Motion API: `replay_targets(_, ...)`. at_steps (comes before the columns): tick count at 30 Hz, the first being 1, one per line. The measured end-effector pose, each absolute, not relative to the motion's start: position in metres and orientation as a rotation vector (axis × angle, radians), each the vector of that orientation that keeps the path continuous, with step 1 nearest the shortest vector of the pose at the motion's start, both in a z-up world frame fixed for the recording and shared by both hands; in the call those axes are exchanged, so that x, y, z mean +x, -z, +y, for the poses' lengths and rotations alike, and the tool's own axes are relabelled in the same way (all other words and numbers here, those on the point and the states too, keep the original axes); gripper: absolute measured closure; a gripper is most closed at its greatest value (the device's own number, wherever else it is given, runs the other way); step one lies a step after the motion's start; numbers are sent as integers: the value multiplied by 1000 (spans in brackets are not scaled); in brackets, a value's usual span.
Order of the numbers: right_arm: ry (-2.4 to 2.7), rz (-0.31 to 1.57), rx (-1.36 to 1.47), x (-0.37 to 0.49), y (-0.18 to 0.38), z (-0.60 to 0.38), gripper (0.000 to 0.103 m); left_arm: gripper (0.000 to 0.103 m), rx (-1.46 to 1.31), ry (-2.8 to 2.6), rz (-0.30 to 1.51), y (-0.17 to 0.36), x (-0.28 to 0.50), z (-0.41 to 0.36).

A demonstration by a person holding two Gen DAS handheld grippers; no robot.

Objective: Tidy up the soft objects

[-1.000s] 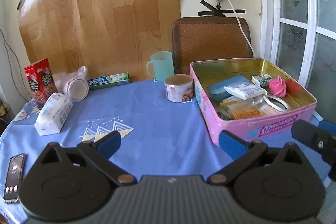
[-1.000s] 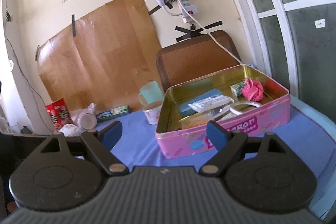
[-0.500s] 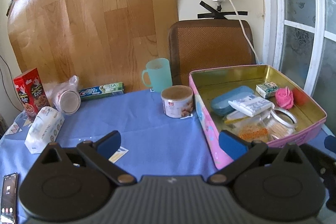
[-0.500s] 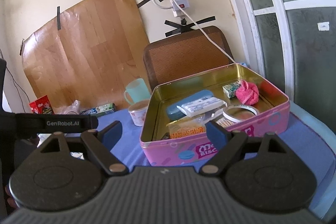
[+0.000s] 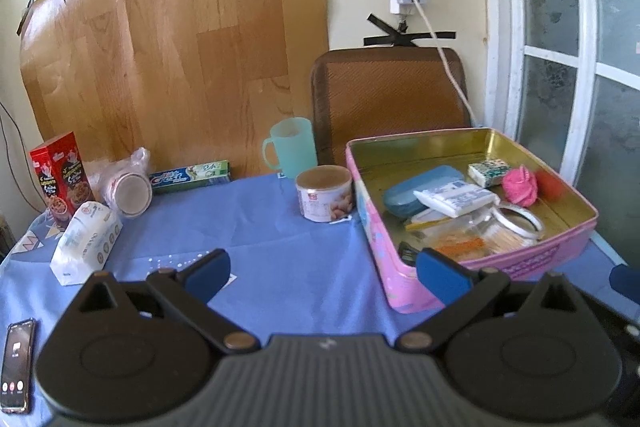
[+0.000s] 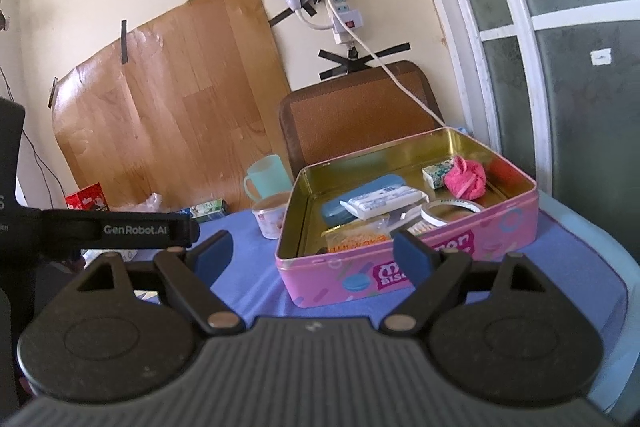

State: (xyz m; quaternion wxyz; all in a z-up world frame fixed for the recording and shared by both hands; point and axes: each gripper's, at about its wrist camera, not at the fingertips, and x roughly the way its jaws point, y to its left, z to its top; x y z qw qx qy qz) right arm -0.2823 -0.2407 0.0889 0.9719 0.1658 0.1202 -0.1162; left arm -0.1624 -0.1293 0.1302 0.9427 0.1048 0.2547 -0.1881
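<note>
An open pink biscuit tin stands at the right of the blue table. Inside lie a pink fluffy cloth ball, a white tissue pack, a small patterned sponge, a blue case, a tape roll and a snack bag. A white tissue pack lies on the table at left. My left gripper is open and empty, near the tin's front left corner. My right gripper is open and empty, in front of the tin.
A tin can, a teal mug, a toothpaste box, a bagged cup and a red box stand along the back. A phone lies at front left. A chair back is behind the table.
Both grippers have tilted and shifted slightly; the left view now looks higher and the tin sits closer to its right finger. The left gripper's body has come into the right wrist view. Both stay open.
</note>
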Motion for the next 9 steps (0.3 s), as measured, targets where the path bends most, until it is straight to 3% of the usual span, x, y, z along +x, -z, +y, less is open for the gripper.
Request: replay_targets(9, 224, 219, 313, -307, -94, -233, 13, 0, 195, 462, 435, -143, -200, -127)
